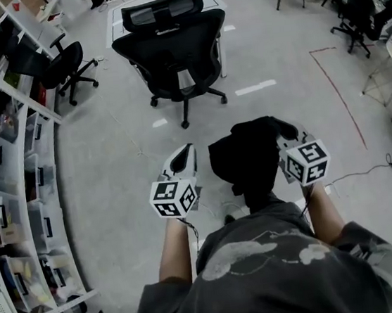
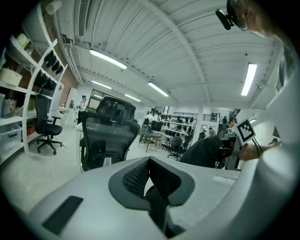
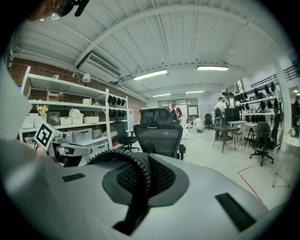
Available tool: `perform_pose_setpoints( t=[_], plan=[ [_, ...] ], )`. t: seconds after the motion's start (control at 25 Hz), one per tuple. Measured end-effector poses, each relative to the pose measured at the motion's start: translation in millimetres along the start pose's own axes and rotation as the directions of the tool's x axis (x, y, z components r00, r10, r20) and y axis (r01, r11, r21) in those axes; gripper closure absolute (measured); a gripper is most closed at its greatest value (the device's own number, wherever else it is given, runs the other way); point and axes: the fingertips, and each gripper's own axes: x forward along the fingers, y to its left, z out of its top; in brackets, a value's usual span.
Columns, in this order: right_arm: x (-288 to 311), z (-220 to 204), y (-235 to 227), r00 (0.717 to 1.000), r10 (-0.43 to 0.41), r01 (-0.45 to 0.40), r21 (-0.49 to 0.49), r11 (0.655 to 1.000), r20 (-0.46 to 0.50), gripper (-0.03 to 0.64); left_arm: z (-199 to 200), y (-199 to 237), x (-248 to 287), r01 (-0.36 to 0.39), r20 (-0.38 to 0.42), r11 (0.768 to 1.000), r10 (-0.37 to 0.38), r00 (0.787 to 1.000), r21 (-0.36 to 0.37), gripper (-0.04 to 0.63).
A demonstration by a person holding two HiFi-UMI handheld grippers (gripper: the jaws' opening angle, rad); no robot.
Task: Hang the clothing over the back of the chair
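Black office chair [image 1: 175, 45] standing ahead on the floor. Well short of it, bunched black clothing [image 1: 249, 156] hanging from right gripper [image 3: 146, 161], fingers pinching its ribbed edge. Alongside, left gripper [image 2: 149, 161], fingers pressed together, empty.

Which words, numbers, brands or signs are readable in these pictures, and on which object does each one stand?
No text can be read in any view.
Marker cubes: black-and-white square patterns only, no letters.
Storage bins on the shelves: labels, if any, too small to read.
Shirt: pale printed shapes, no letters visible.
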Motion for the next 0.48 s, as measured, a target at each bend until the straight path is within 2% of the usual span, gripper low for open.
perform_pose_setpoints(
  t=[0.24,0.48],
  plan=[
    [58.7,20.4,-56.0,0.999,0.023,-0.025,0.043,0.999,0.039,0.617,15.0,27.0,53.3,-0.071,-0.009,0.997,0.071,0.997,-0.002,0.594],
    [113.1,57.8,-124.8,0.995,0.057,-0.058,0.019,0.998,0.081,0.617,46.5,23.7,144.0,-0.062,0.009,0.998,0.061,0.998,0.016,0.594]
  ],
)
